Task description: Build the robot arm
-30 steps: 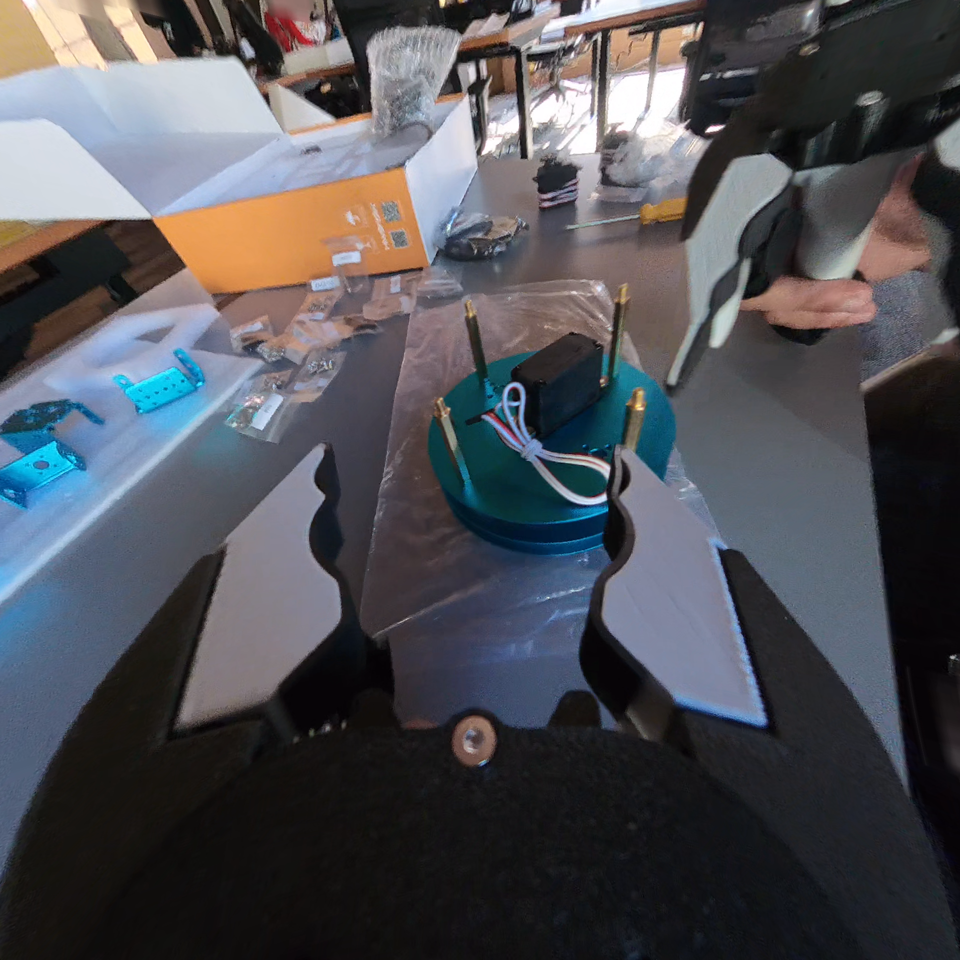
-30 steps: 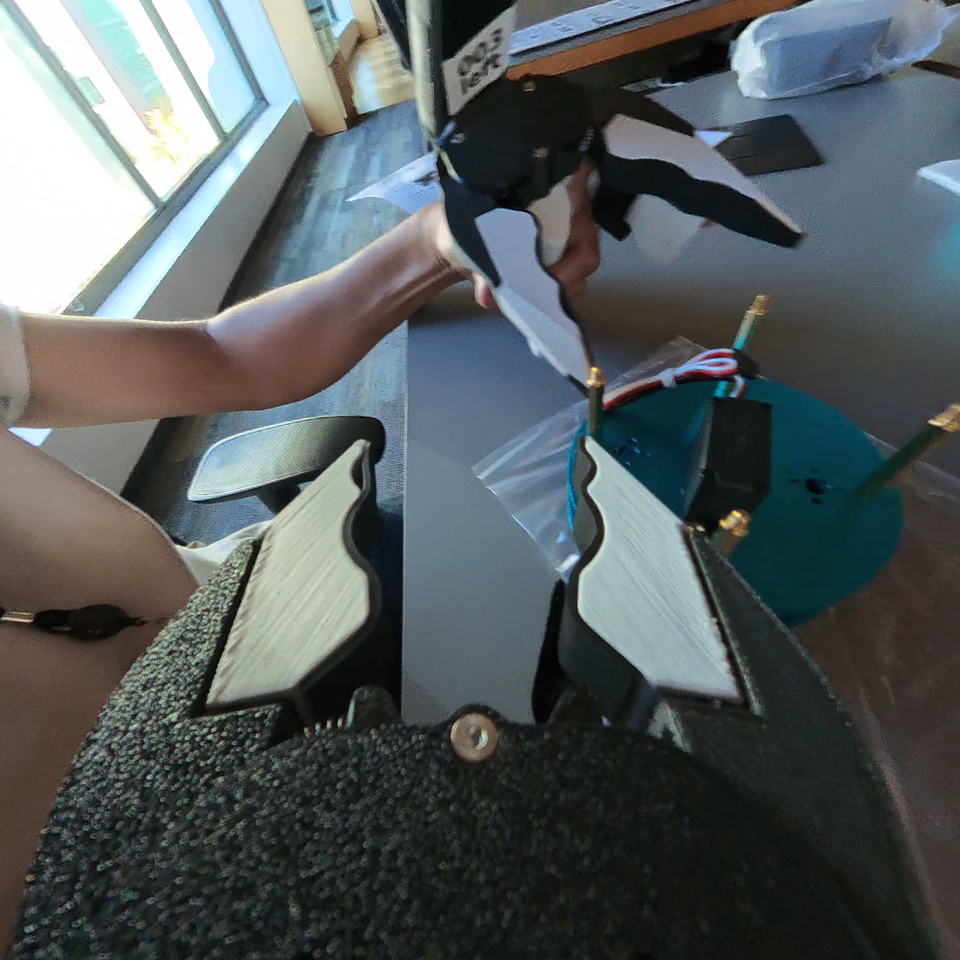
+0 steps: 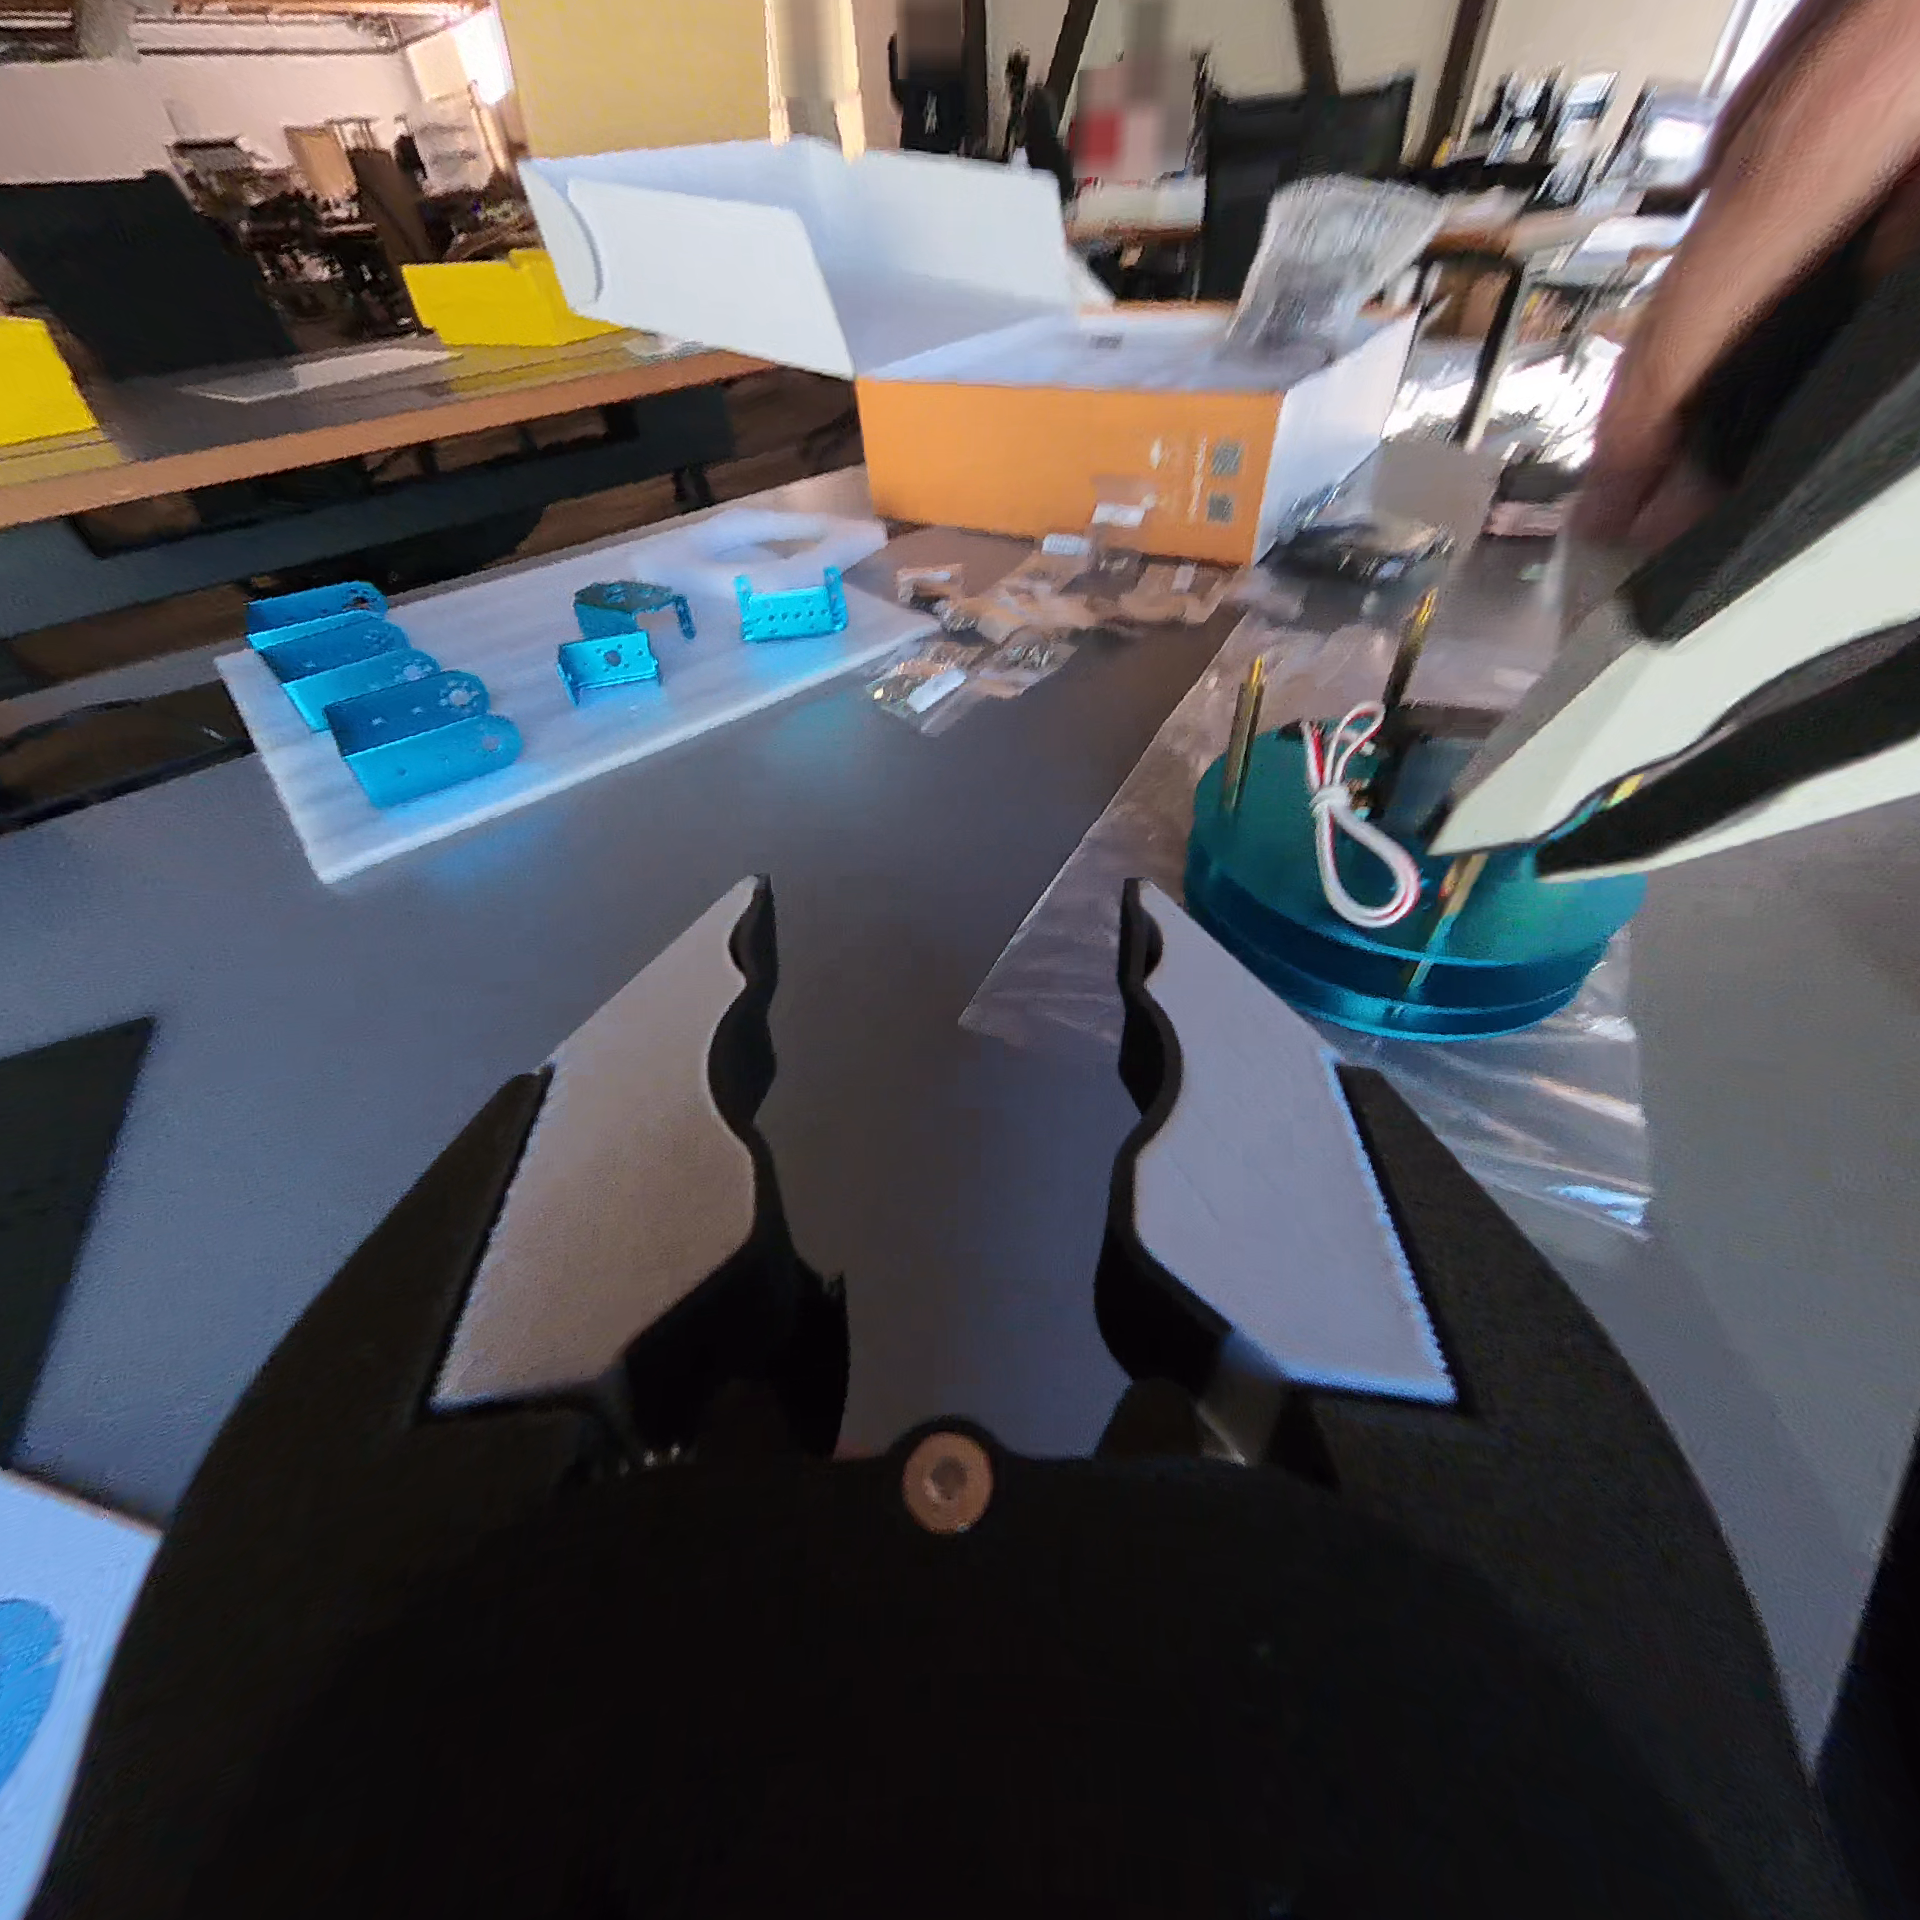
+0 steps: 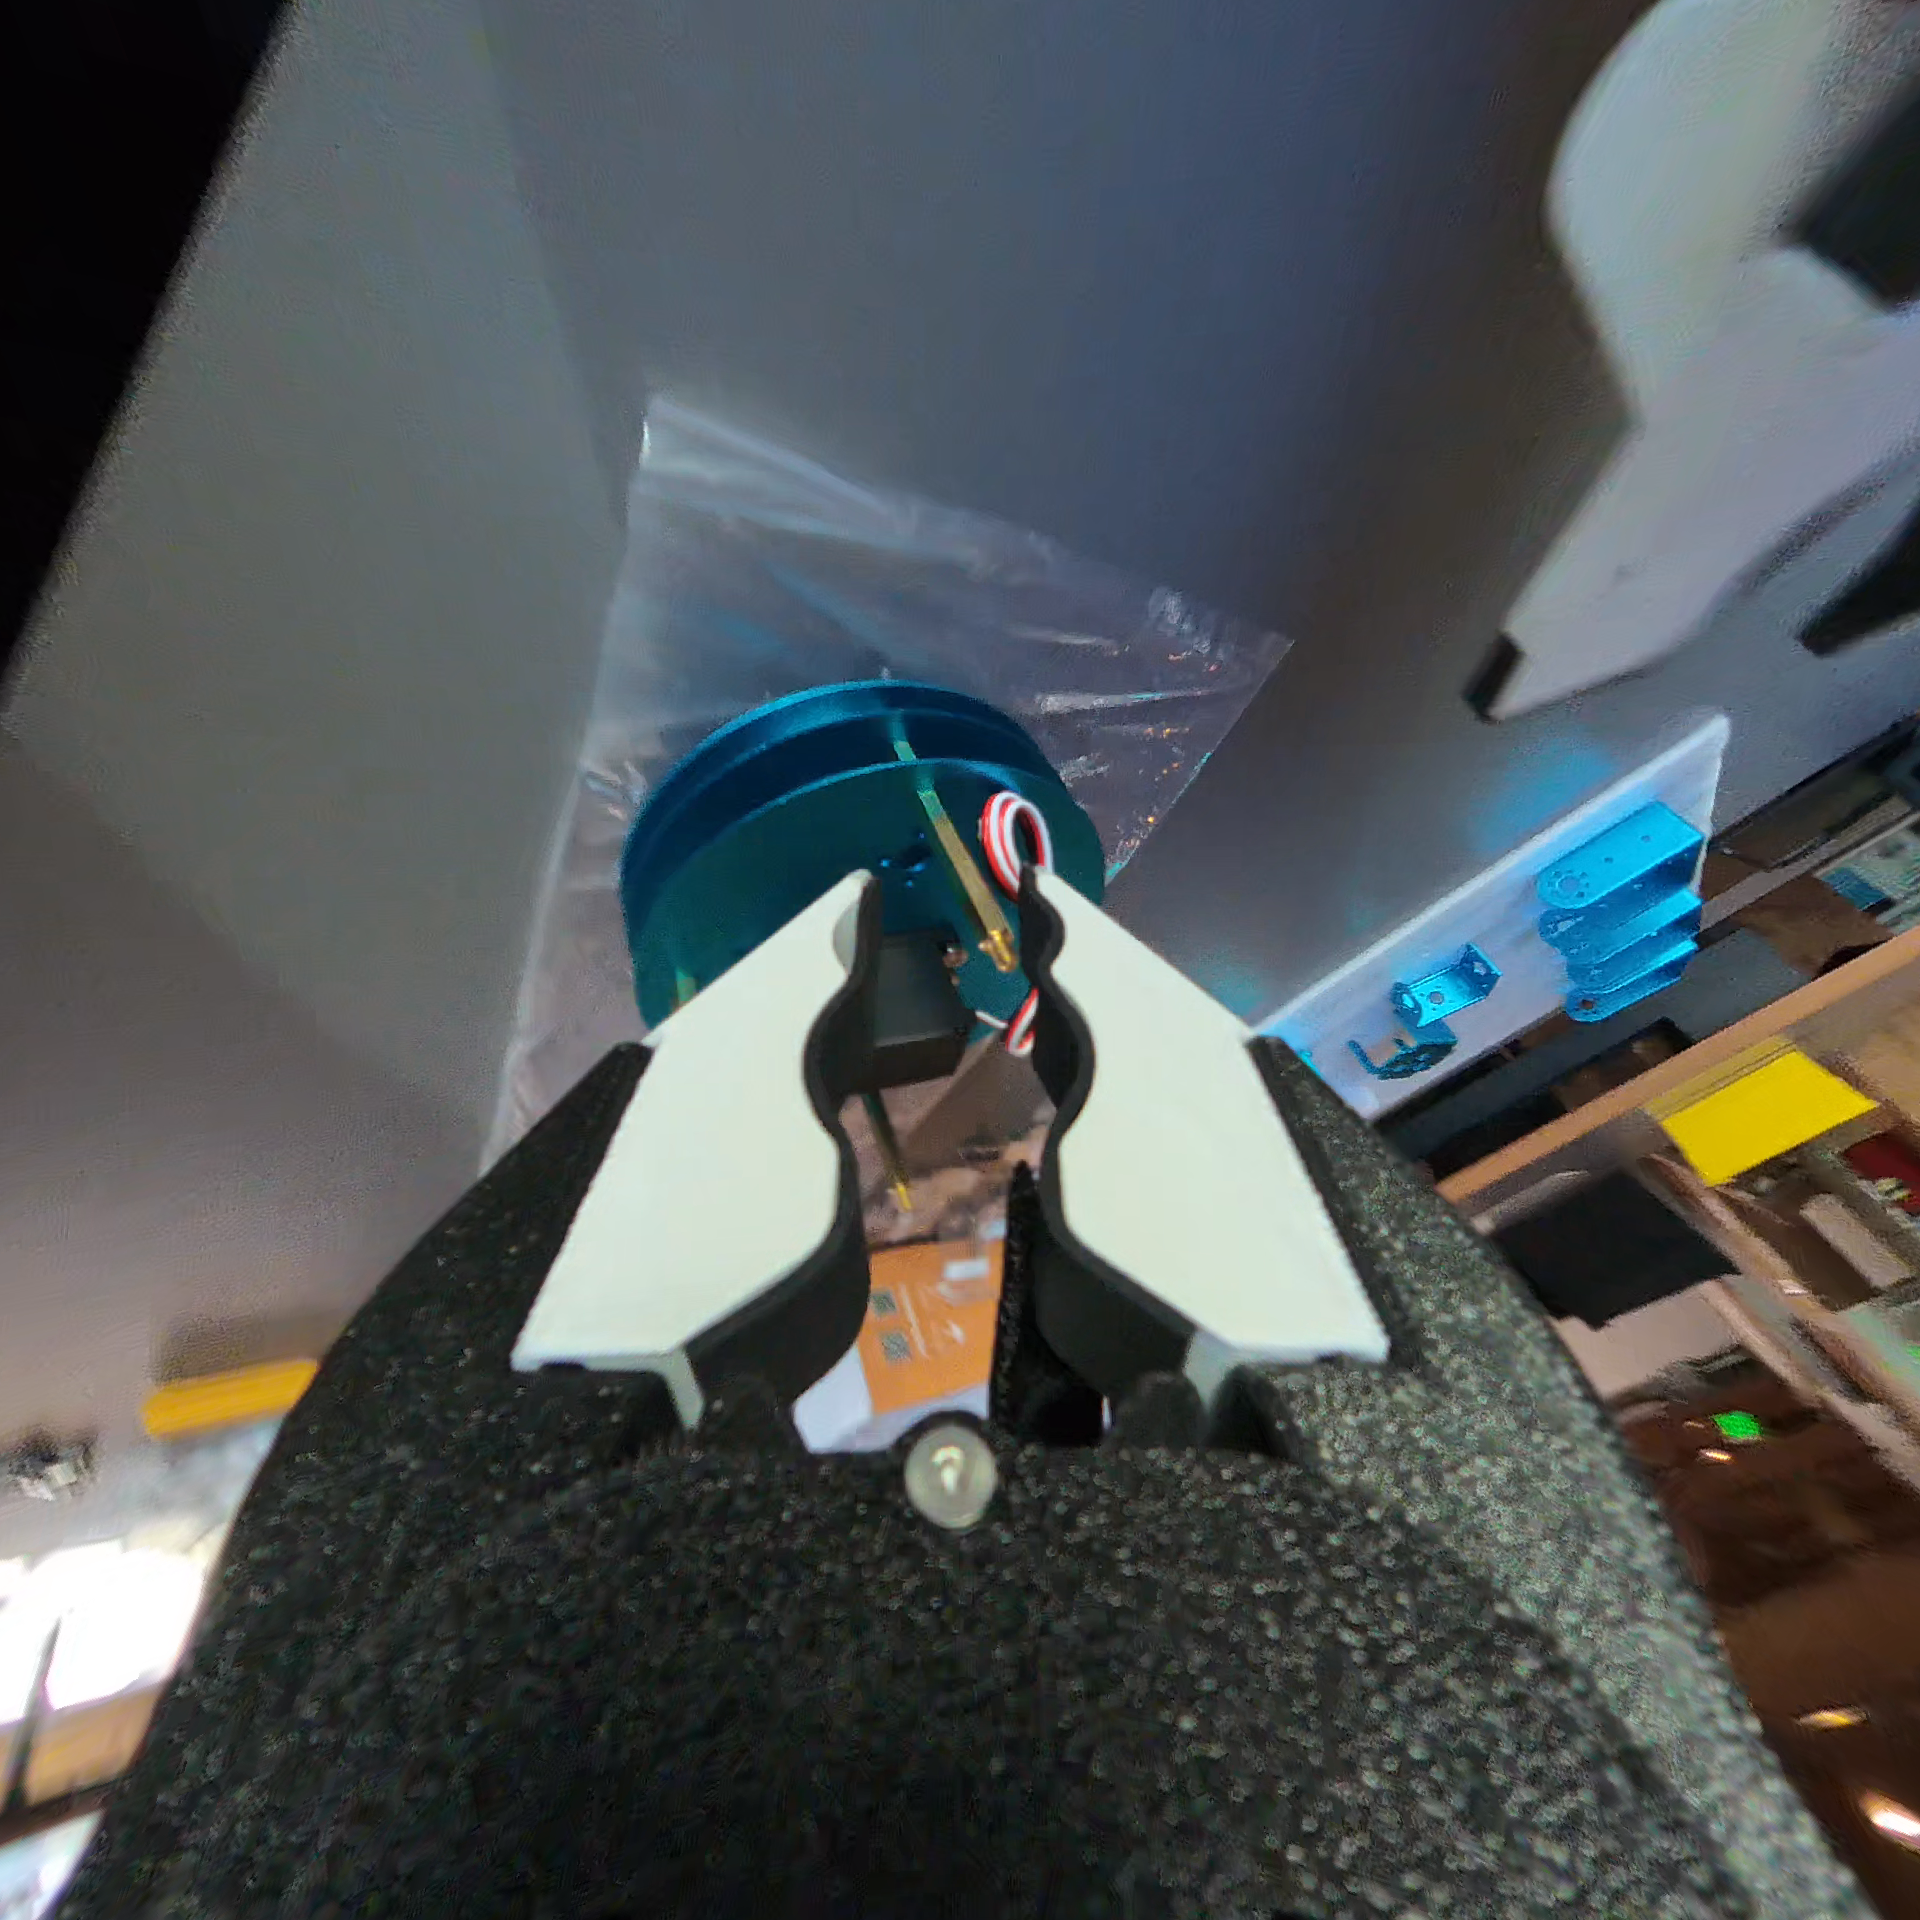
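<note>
Left tongs (image 3: pixel 945 904): spread wide, holding nothing, above the grey counter (image 3: pixel 416 956).
Right tongs (image 4: pixel 940 883): closing around the small black box-shaped motor (image 4: pixel 909 1003); a firm pinch cannot be told.
Motor: on the round blue metal disc (image 4: pixel 790 821), on a clear plastic bag (image 4: pixel 831 582).
Blue metal brackets (image 3: pixel 416 696): untouched on white foam.

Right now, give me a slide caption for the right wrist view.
Right gripper closing around a black servo on a teal round base resting on clear plastic.
</note>
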